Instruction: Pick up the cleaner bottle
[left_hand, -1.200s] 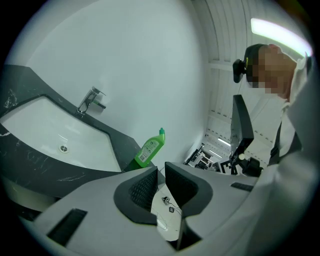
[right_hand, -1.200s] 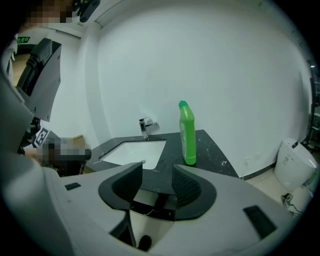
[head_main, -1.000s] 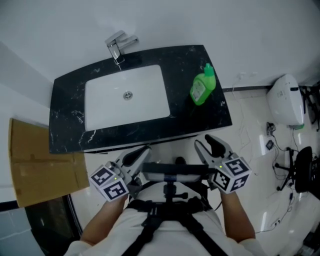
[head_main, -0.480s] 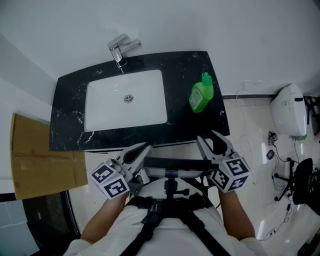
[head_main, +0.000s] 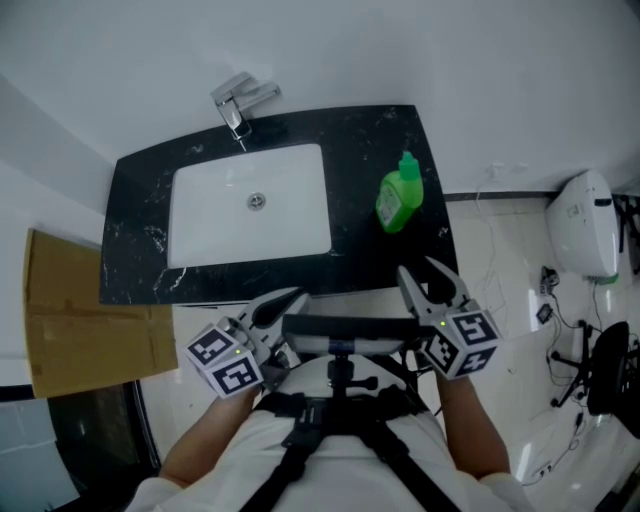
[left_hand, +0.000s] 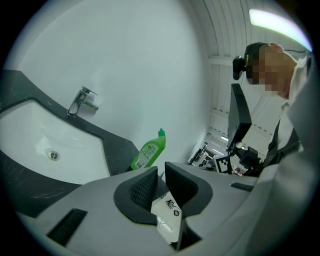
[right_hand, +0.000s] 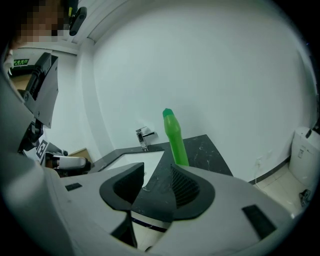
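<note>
The cleaner bottle (head_main: 400, 195) is green with a green cap and a label. It stands upright on the black counter (head_main: 375, 255), right of the white sink (head_main: 250, 205). It also shows in the left gripper view (left_hand: 148, 152) and straight ahead in the right gripper view (right_hand: 175, 137). My right gripper (head_main: 425, 275) hovers short of the counter's front edge, below the bottle and well apart from it. Its jaws (right_hand: 157, 180) are open, have just been closing a little, and hold nothing. My left gripper (head_main: 288, 298) is in front of the sink, jaws (left_hand: 160, 172) nearly together and empty.
A chrome faucet (head_main: 240, 100) stands behind the sink against the white wall. A flat cardboard box (head_main: 85, 320) lies on the floor at the left. A white appliance (head_main: 585, 225), cables and a black chair (head_main: 605, 370) are at the right. A black chest bar (head_main: 345, 328) spans between my hands.
Both grippers have edged forward toward the counter's front edge. The green bottle stands where it was.
</note>
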